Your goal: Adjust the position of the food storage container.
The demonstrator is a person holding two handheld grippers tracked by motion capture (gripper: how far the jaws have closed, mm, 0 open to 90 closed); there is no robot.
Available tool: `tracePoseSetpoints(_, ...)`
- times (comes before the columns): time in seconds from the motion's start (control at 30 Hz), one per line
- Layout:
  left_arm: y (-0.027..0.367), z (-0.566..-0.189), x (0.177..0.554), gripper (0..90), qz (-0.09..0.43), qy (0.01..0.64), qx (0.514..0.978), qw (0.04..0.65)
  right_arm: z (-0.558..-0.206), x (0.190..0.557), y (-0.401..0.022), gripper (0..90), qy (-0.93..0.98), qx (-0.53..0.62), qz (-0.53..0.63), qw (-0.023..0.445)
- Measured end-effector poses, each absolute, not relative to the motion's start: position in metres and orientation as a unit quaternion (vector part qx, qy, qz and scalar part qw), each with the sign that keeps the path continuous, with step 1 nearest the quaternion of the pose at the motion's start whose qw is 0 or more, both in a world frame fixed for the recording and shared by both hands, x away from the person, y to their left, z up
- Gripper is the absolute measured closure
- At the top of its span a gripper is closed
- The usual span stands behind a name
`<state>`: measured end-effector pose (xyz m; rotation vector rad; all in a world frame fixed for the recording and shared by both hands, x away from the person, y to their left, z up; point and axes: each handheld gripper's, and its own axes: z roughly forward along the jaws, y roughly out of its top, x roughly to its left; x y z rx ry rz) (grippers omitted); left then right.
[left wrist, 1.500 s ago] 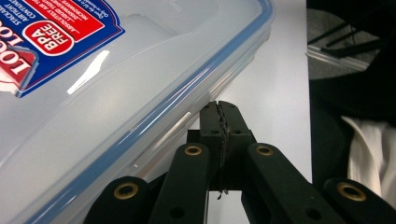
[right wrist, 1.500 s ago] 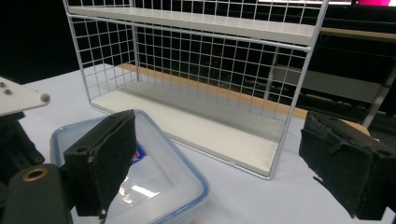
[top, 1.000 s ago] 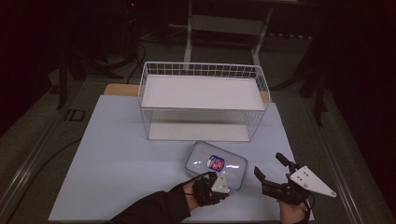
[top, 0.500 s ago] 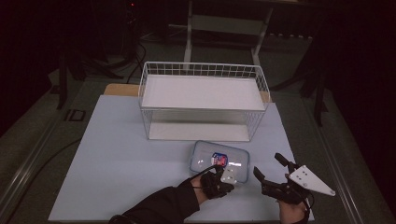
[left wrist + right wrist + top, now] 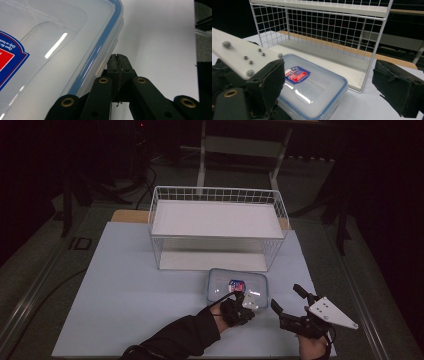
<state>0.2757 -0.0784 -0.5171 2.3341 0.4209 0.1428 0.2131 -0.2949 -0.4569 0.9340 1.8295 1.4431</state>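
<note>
Just clear, blue-rimmed rectangular plastic container (image 5: pixel 237 287).

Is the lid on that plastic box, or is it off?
On. The clear lid with its blue seal lies flat over the plastic box, label on top, in front of the wire basket. Whether it is latched, I cannot tell.

A clear lidded container (image 5: pixel 237 288) lies on the pale tabletop (image 5: pixel 125 290) just before a white wire basket (image 5: pixel 218 227); the left gripper (image 5: pixel 243 303) touches its near edge, the right gripper (image 5: pixel 290 301) spread beside it
</note>
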Motion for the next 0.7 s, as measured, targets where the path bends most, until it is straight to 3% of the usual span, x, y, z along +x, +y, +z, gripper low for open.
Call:
tracePoseSetpoints(0.43,-0.090,-0.516,0.286,89.7,0.065,0.190,0.908,0.368,-0.457,0.213,-0.294,11.0,0.695,0.353,0.546,0.307)
tracePoseSetpoints(0.7,-0.074,-0.505,0.283,86.1,0.043,0.199,0.899,0.388,-0.458,0.214,-0.293,11.0,0.697,0.352,0.545,0.306)
